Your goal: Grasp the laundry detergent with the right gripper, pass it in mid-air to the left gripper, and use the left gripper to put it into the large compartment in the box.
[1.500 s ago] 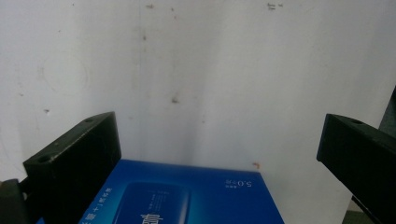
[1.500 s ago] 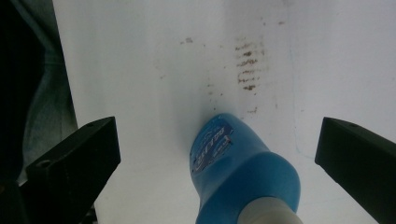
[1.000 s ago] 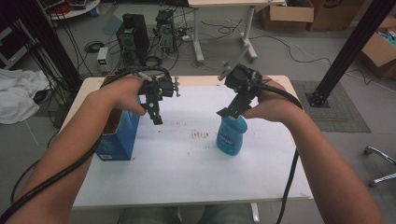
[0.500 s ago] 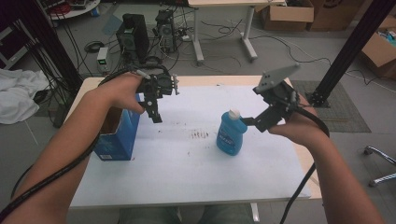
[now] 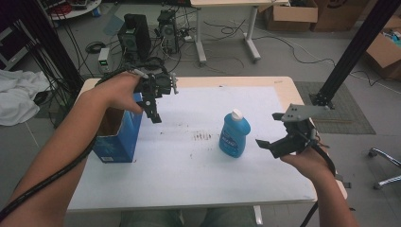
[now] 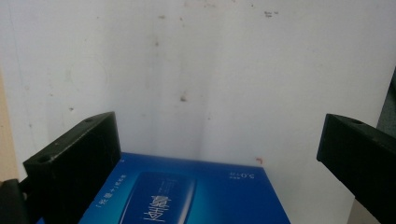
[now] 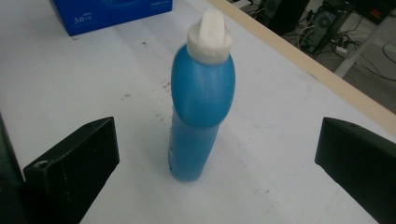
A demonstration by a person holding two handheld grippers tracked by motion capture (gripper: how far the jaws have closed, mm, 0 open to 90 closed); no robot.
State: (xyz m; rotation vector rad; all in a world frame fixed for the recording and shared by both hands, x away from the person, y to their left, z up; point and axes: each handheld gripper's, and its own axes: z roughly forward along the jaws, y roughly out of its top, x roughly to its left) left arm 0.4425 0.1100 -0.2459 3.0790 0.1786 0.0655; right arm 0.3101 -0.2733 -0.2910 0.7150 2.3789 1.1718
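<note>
1. Blue bottle [image 5: 234, 133] with a white cap stands upright on the white table [image 5: 189, 189] in the high view, right of the table's middle and nearer the right edge than the left. The right gripper [image 5: 273, 144] hangs just beside the bottle, on its right-edge side and apart from it, jaws spread wide with nothing between them; its grey three-cornered plate sits on top. The left gripper [image 5: 153, 112] hovers near the far left corner, pointing down, just beside the open blue box [image 5: 116, 137] that stands by the left edge. A patch of dark specks [image 5: 202, 137] marks the table between box and bottle. On the floor beyond the far edge stand computer cases [image 5: 135, 40] amid cables.

2. In the left gripper view the two black jaws stand far apart, holding nothing. Below and between them lies the printed face of the blue box [image 6: 187, 196]; bare white table [image 6: 224, 70] spreads beyond it.

3. In the right gripper view the jaws are likewise wide apart and empty. The blue bottle [image 7: 198, 116] stands upright ahead of the gap, a little toward the left jaw and touching neither one, its white cap [image 7: 210, 37] at the top. The blue box [image 7: 112, 14] shows behind it, well apart, and the table's wooden far edge [image 7: 299, 60] runs across the upper right.
</note>
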